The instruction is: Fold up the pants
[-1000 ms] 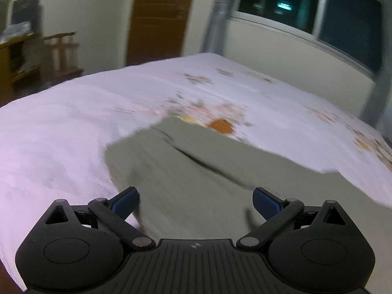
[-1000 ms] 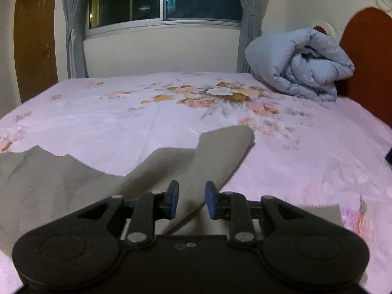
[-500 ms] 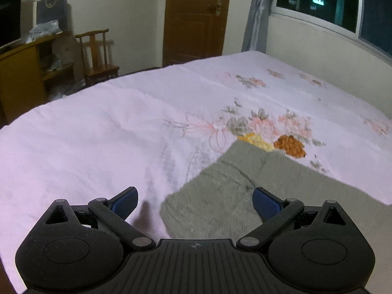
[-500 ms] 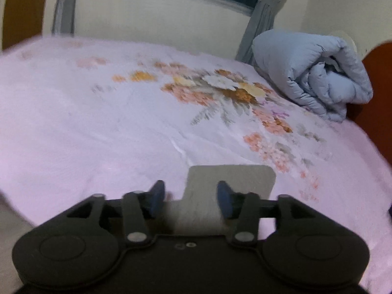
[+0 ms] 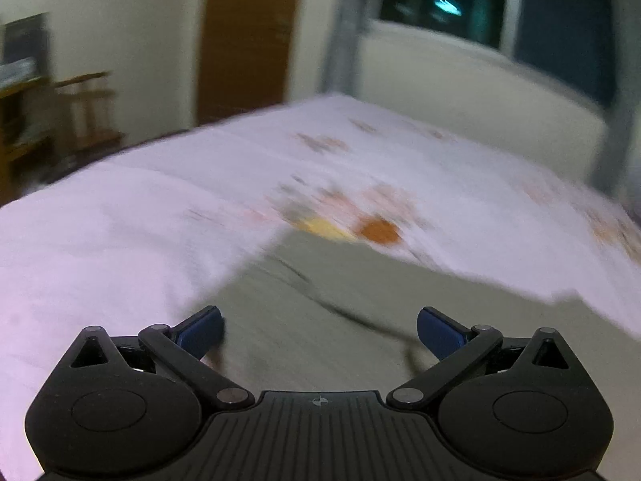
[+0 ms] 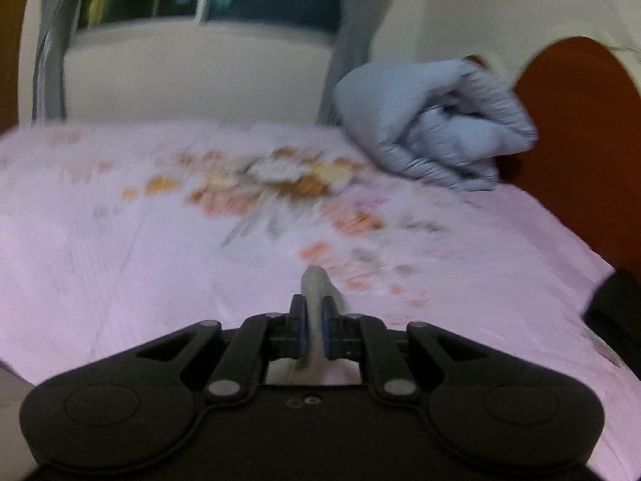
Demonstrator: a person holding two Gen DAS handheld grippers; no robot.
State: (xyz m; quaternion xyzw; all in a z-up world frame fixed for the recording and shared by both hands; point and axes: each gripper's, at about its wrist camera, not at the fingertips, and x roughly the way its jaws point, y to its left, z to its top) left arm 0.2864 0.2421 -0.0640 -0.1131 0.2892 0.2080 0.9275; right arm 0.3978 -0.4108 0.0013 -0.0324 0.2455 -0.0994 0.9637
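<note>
Jaws of the right gripper (image 6: 314, 330) have just closed and now pinch a narrow bunch of the pants (image 6: 316, 292), grey cloth standing up between the blue pads (image 6: 327, 334) above the bed (image 6: 120, 264). Jaws of the left gripper (image 5: 320, 330) are spread wide, nothing between them; they hang over the pants (image 5: 320, 304), which lie flat on the floral sheet with one dark crease. Both views blurred. Rolled blue quilt (image 6: 436, 120) sits by the headboard (image 6: 581, 128), well apart from the pants.
</note>
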